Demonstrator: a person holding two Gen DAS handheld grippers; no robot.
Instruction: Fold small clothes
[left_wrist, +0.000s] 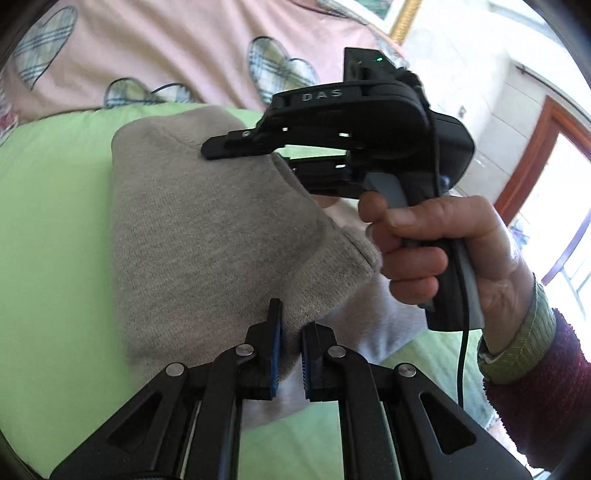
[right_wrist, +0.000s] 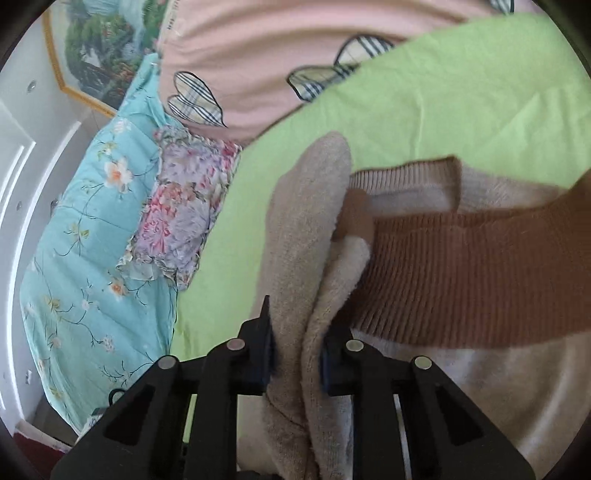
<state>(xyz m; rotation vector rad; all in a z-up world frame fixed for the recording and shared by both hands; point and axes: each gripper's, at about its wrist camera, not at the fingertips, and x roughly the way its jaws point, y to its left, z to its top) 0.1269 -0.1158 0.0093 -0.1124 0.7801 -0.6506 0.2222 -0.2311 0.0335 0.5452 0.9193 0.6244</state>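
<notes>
A small beige knit garment (left_wrist: 207, 229) lies partly folded on a green sheet (left_wrist: 48, 221). My left gripper (left_wrist: 291, 354) is shut on its near edge, the fabric pinched between the blue pads. In the left wrist view my right gripper (left_wrist: 243, 151) reaches in from the right, held by a hand, its fingers clamped on the garment's far fold. In the right wrist view the right gripper (right_wrist: 297, 354) is shut on a bunched beige fold (right_wrist: 306, 258). The garment's brown ribbed band (right_wrist: 461, 266) runs to the right of it.
A pink cover with plaid hearts (left_wrist: 166, 48) lies beyond the green sheet. In the right wrist view a teal floral quilt (right_wrist: 85, 240) and a floral pillow (right_wrist: 184, 218) sit at the left. A wooden door frame (left_wrist: 535, 155) stands at the right.
</notes>
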